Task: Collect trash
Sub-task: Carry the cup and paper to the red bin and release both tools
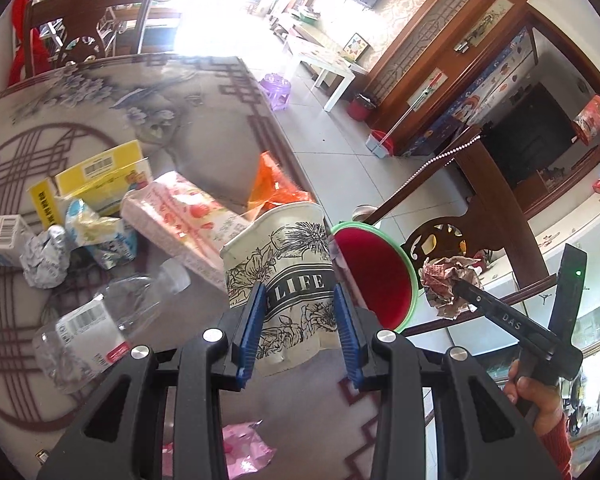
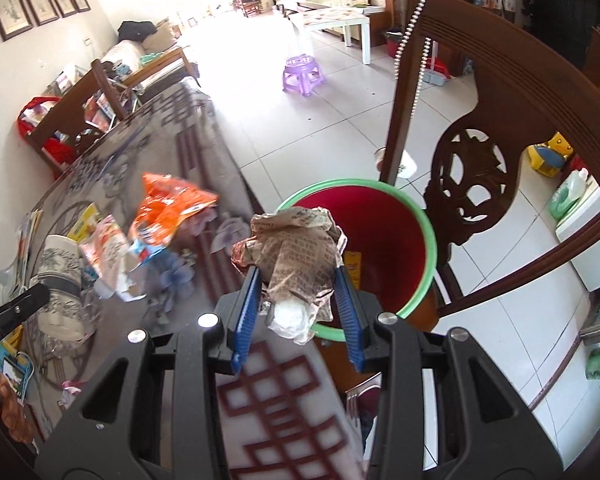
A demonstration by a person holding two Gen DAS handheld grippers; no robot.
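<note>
The left gripper (image 1: pixel 298 308) clamps a flower-printed paper cup (image 1: pixel 280 276) above a patterned table (image 1: pixel 140 120) littered with cartons, a clear bottle (image 1: pixel 100 320) and wrappers — beyond it, the right gripper (image 1: pixel 458 286) holds crumpled paper (image 1: pixel 444 280) beside a red bin (image 1: pixel 376 280).

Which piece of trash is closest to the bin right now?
The crumpled brown printed paper wad in the right tongs, hanging at the green rim of the red bin. The floral paper cup in the left tongs is over the table.
</note>
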